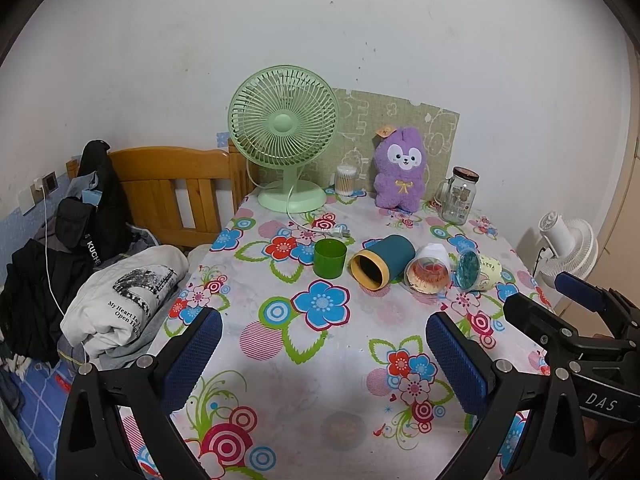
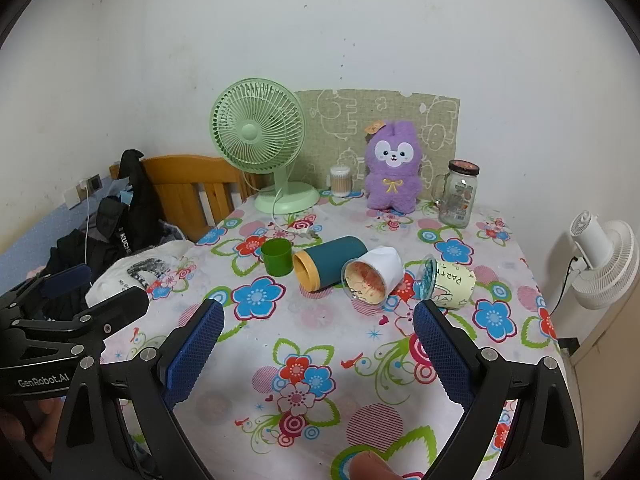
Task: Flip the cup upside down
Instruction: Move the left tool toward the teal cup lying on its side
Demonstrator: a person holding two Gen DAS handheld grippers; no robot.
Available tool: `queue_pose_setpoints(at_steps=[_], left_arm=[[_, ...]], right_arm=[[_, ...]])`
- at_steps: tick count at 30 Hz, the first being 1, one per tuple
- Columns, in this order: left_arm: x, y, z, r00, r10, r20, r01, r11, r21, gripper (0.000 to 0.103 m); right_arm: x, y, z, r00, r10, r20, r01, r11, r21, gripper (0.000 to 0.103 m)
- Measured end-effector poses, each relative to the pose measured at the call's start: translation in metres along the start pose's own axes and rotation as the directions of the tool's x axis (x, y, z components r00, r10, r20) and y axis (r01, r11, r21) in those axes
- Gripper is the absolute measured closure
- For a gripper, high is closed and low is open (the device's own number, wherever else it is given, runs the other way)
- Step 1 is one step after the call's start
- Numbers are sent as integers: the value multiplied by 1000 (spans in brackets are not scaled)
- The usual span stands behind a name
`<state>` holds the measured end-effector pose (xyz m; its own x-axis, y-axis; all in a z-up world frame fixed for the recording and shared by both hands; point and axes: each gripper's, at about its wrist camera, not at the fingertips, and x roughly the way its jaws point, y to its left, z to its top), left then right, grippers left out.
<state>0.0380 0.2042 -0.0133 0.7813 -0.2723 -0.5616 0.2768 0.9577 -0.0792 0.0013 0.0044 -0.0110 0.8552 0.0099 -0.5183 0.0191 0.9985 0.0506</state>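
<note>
A green cup (image 1: 329,258) (image 2: 276,256) stands upright, mouth up, on the floral tablecloth (image 1: 328,360) (image 2: 320,360). To its right lie on their sides a teal cup with a yellow rim (image 1: 382,262) (image 2: 329,262), a white cup (image 1: 428,272) (image 2: 372,278) and a pale yellow printed cup (image 1: 478,272) (image 2: 448,282). My left gripper (image 1: 324,356) is open and empty, near the table's front. My right gripper (image 2: 316,350) is open and empty, in front of the lying cups. The right gripper shows in the left wrist view (image 1: 554,300); the left gripper shows in the right wrist view (image 2: 94,292).
At the back stand a green fan (image 1: 284,136) (image 2: 260,140), a cotton swab jar (image 1: 345,180), a purple plush toy (image 1: 400,168) (image 2: 394,166) and a glass jar (image 1: 458,196) (image 2: 458,194). Clothes (image 1: 120,300) and a wooden headboard (image 1: 172,188) are left. A white fan (image 2: 604,264) stands right.
</note>
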Motion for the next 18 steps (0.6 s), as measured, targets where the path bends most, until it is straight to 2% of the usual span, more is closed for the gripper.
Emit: queue_pose_setpoints(at_steps=[10, 18], left_arm=[[6, 2, -7, 1000, 0, -13, 1, 1000, 17, 0], [20, -5, 2, 999, 6, -45, -3, 998, 63, 0]], right_arm=[[5, 0, -8, 1000, 1, -12, -1, 1000, 4, 6], [11, -9, -15, 999, 5, -38, -3, 999, 35, 6]])
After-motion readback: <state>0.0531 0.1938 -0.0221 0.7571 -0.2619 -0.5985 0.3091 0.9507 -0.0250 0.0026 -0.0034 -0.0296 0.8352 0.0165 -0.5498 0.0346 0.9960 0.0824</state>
